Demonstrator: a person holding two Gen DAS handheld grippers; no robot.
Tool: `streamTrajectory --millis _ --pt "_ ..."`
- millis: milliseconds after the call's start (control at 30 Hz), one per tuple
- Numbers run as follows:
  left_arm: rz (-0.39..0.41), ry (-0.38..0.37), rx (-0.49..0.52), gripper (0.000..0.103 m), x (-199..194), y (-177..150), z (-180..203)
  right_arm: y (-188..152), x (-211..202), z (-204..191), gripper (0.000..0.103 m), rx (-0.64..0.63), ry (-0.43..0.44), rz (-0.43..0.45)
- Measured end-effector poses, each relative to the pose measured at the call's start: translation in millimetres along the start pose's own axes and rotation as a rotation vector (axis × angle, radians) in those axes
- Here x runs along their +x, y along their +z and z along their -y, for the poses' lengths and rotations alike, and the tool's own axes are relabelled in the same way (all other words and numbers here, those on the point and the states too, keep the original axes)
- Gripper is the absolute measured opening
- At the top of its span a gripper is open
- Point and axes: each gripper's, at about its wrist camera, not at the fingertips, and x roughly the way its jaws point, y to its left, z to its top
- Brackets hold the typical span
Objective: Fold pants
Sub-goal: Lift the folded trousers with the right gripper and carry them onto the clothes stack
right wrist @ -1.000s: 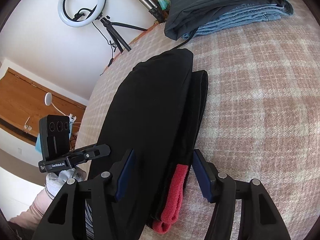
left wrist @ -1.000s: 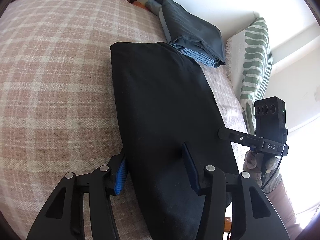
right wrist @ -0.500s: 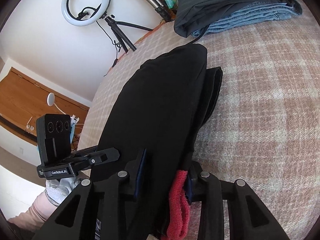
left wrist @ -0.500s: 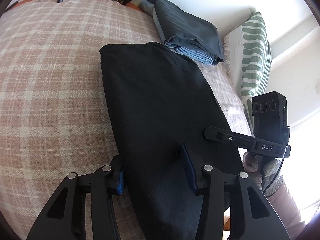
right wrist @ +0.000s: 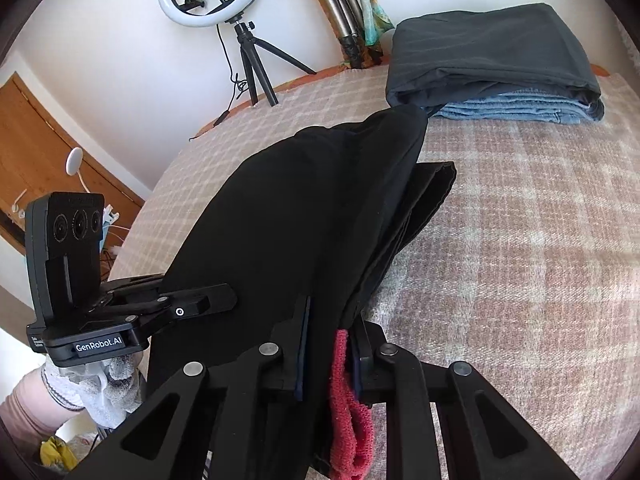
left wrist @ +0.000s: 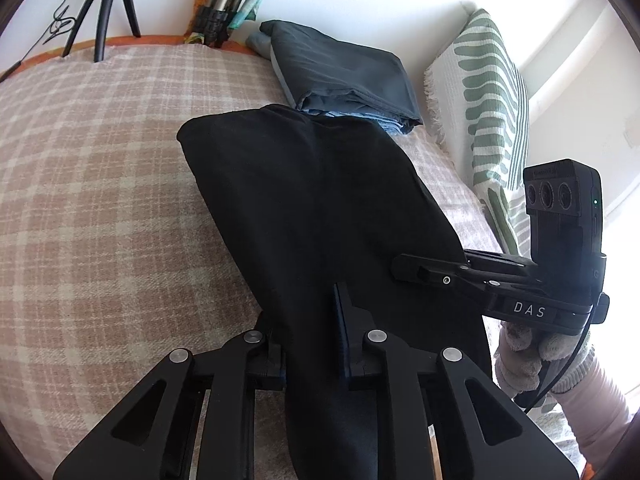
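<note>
Pinching black pants (left wrist: pixel 320 208) near end: left gripper (left wrist: pixel 310 344), right gripper (right wrist: pixel 330 340), jaws just closed on cloth | risk: we lose thin layers, red waistband (right wrist: pixel 350 412) slips, fold opens

Your left gripper (left wrist: pixel 310 344) and your right gripper (right wrist: pixel 328 354) both tilt downward, and each has just been closing its jaws, which now pinch the black pants (left wrist: pixel 320 208) between the pads. Your gloved hands (left wrist: pixel 528 364) grasp the handles, pink sleeves (right wrist: pixel 28 404) showing at the wrists.
</note>
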Motion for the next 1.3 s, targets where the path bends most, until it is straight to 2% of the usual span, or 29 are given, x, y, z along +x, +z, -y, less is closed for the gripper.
streamTrajectory --millis 167,233,433,967,1300 --pt "-0.003 -0.008 -0.052 0.015 8.5 0.3 -8.3 1.9 5.4 4.7 0.015 0.030 -0.008 -0.013" --pt "-0.005 0.001 -0.036 0.015 10.8 -0.1 -7.7 1.1 5.7 5.9 0.015 0.037 -0.013 -0.011" --pt "0.038 -0.017 -0.047 0.011 -1.4 2.5 -0.4 -2.9 -9.3 -8.7 0.012 -0.001 -0.057 0.039" --pt "0.207 0.003 0.137 0.011 -50.6 36.3 56.3 23.1 -88.7 -31.1 0.012 -0.093 -0.098 0.240" --pt "0.251 -0.023 0.202 0.011 -46.4 73.5 78.4 55.0 -112.3 -21.6 0.012 -0.100 -0.136 0.307"
